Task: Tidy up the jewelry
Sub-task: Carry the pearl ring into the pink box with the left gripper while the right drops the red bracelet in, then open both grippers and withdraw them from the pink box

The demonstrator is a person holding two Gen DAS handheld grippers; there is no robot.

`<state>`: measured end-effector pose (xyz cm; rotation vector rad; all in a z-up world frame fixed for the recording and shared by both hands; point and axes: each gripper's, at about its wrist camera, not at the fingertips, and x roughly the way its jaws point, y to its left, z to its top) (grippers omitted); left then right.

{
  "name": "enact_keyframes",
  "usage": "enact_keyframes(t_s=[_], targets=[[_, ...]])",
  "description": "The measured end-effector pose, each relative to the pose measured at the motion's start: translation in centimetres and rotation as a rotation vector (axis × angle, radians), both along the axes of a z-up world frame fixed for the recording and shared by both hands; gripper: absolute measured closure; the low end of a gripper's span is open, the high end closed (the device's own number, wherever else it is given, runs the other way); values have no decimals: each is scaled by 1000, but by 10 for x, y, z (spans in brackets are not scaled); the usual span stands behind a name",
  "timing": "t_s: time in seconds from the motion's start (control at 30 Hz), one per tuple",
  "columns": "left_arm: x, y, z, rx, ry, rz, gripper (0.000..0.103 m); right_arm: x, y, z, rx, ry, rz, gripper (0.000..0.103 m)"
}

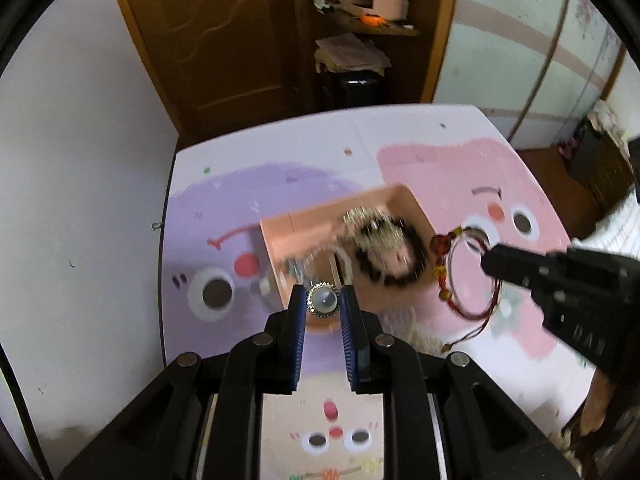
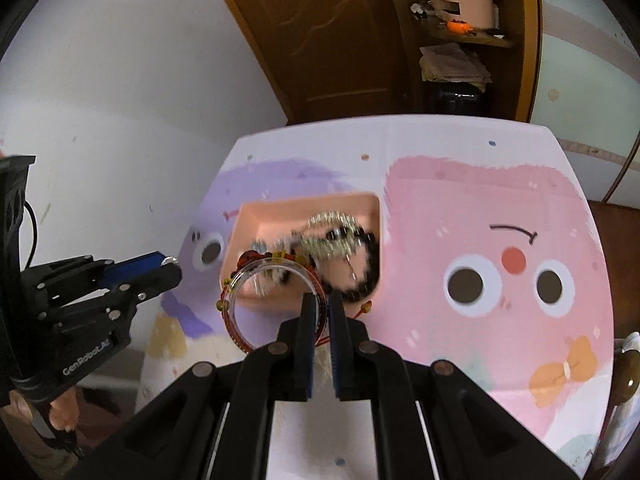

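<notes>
Above the pink tray [image 1: 416, 208], the left gripper [image 1: 323, 300] grasps a pearl brooch [image 1: 323, 300]; the right gripper [image 2: 321, 304] clenches a red bangle [image 2: 240, 300]. Beads and chains remain heaped inside, unsorted.

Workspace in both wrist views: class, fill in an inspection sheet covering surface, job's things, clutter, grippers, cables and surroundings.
Surface: table under a cartoon-face cloth in pink and purple.
Job's things: pink tray holding a dark bead bracelet and silvery chains, blurred; brooch; red cord bracelet.
Clutter: nothing seen on the cloth besides the tray.
Grippers: left gripper shut on the brooch; right gripper shut on the red cord bracelet.
Cables: black cable beside the left gripper.
Surroundings: wooden door, white wall, cluttered shelf.
</notes>
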<state>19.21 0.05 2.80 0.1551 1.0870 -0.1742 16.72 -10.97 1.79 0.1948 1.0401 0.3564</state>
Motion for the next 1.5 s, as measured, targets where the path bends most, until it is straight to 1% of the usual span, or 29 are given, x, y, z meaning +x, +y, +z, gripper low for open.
enact_keyframes(t_s=[0.1, 0.2, 0.37, 0.5, 0.77, 0.9, 1.07, 1.13, 1.2, 1.23, 1.27, 1.3, 1.37, 1.43, 1.5], targets=[[20, 0, -2, -14, 3, 20, 88, 17, 5, 1, 7, -2, -26, 97], [34, -1, -10, -26, 5, 37, 88, 31, 7, -4, 10, 7, -51, 97], [52, 2, -29, -55, 26, 60, 88, 48, 9, -17, 16, 35, -86, 97], [66, 6, -46, -71, 50, 78, 88, 56, 12, -33, 16, 67, -92, 97], [82, 13, -68, -76, 62, 83, 88, 64, 22, -61, 22, 108, -106, 97], [88, 14, -78, -68, 80, 90, 88, 60, 30, -65, 11, 99, -104, 97], [90, 18, -83, -68, 74, 102, 88, 56, 43, -66, -1, 96, -76, 96], [89, 18, -82, -67, 67, 100, 81, 52, 49, -64, -7, 82, -58, 95], [87, 17, -79, -59, 54, 96, 67, 47, 54, -61, -25, 66, -45, 94], [86, 17, -77, -56, 46, 94, 63, 46, 55, -60, -28, 61, -40, 94], [84, 16, -74, -55, 38, 93, 57, 43, 57, -58, -32, 51, -32, 92], [83, 16, -71, -55, 30, 92, 51, 41, 57, -56, -35, 43, -28, 87], [78, 13, -63, -58, 6, 87, 47, 35, 58, -52, -40, 20, -23, 78], [71, 10, -54, -52, -22, 81, 44, 25, 56, -46, -45, -15, -23, 77], [63, 8, -44, -47, -50, 80, 38, 16, 52, -40, -46, -40, -25, 77]])
